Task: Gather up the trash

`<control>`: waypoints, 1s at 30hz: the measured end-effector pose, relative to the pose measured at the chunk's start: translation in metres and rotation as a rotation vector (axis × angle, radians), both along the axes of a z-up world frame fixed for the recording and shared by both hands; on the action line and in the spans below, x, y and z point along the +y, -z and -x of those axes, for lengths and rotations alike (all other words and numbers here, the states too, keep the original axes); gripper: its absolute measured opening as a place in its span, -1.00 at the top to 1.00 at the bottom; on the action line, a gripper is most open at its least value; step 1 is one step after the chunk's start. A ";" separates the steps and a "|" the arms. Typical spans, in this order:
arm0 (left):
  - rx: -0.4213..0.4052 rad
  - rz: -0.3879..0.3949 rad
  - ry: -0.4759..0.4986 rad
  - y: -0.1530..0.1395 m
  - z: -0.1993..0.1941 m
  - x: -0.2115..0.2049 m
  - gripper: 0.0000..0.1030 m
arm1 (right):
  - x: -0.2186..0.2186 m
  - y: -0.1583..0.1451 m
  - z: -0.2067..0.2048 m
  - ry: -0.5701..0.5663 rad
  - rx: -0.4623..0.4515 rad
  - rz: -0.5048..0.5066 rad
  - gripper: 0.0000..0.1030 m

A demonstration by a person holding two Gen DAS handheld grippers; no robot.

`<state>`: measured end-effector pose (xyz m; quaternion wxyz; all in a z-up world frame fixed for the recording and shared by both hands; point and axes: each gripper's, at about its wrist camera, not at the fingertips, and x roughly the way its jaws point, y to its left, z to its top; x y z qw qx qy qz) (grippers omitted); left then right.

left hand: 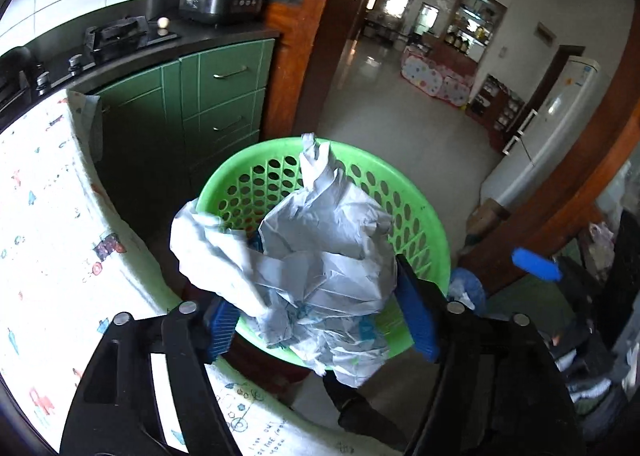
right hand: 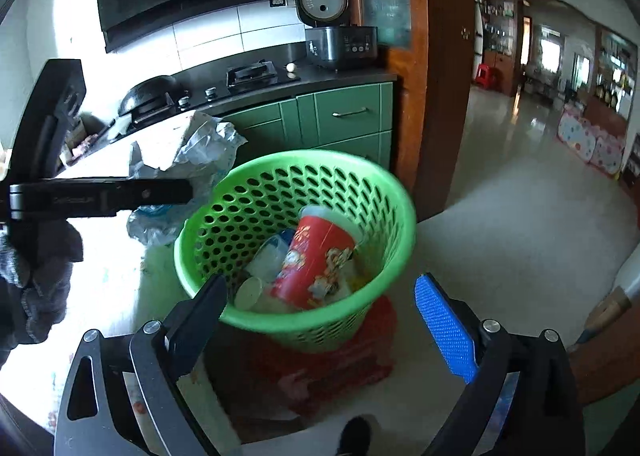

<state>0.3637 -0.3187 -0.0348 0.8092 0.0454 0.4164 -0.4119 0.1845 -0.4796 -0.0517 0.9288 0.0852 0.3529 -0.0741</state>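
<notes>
The crumpled paper (left hand: 320, 256) is seen between the left gripper (left hand: 320, 312) pads, jaws let wide, right over the green basket (left hand: 424, 216) rim. The right gripper (right hand: 332, 320) is empty & open. Risk: paper may be snagged on the rim & dropped onto the floor.

Perforated green plastic basket (right hand: 360, 184), crumpled paper (left hand: 320, 240), glossy floor (right hand: 500, 216)

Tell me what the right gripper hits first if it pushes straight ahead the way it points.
Probably the near rim of the green basket, or the red cup inside it. The right gripper is open and empty; depth is uncertain.
</notes>
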 end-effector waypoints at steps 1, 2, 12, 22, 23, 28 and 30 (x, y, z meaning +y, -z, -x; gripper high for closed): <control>0.006 0.003 0.004 0.001 0.002 0.000 -0.45 | 0.001 0.001 0.000 0.000 0.000 -0.006 -0.78; 0.008 -0.002 -0.001 0.001 0.003 0.001 -0.53 | 0.002 0.002 0.001 0.001 -0.002 -0.014 -0.78; -0.023 0.017 -0.022 -0.007 0.017 0.018 -0.64 | 0.017 0.004 0.016 0.000 -0.022 -0.063 -0.78; -0.114 -0.014 -0.101 -0.029 0.057 0.065 -0.74 | 0.039 0.000 0.032 0.008 -0.003 -0.061 -0.78; -0.129 -0.028 -0.113 -0.030 0.061 0.069 -0.74 | 0.041 -0.002 0.034 0.007 -0.002 -0.058 -0.78; -0.192 -0.055 -0.185 -0.039 0.089 0.099 -0.78 | 0.055 -0.010 0.046 -0.002 0.001 -0.047 -0.78; -0.209 -0.058 -0.216 -0.044 0.100 0.111 -0.81 | 0.061 -0.014 0.052 0.001 0.002 -0.028 -0.78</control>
